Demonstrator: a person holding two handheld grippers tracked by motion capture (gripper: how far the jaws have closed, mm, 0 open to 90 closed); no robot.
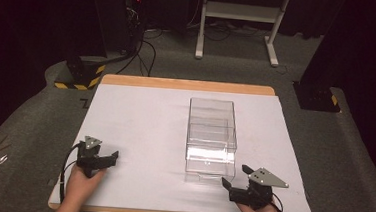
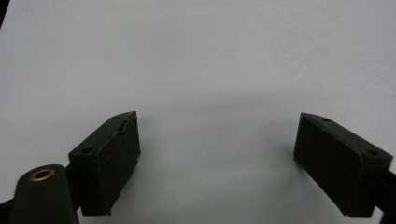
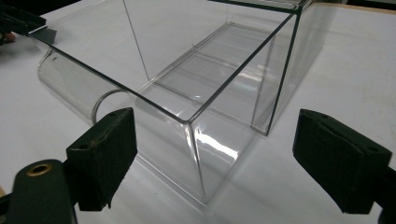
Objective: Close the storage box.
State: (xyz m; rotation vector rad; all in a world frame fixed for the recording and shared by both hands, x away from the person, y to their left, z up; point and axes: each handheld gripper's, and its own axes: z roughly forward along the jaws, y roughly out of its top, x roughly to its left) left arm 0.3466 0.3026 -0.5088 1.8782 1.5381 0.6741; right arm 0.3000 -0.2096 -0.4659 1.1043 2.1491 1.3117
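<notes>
A clear plastic drawer box [image 1: 212, 138] stands in the middle of the white table sheet [image 1: 144, 128], with its drawer pulled partly out toward me. My left gripper [image 1: 106, 158] rests open at the front left, well apart from the box, over bare white sheet [image 2: 210, 70]. My right gripper [image 1: 233, 178] is open at the front right, just beside the drawer's front corner. In the right gripper view the drawer's near corner [image 3: 194, 140] stands between the jaws, not touched, and its rounded handle [image 3: 74, 88] sticks out to the left.
The sheet lies on a wooden table whose far edge [image 1: 187, 84] shows. Beyond it on the grey carpet are cables [image 1: 145, 48], a white frame's legs [image 1: 242, 19] and black stands with yellow-black tape [image 1: 80, 76].
</notes>
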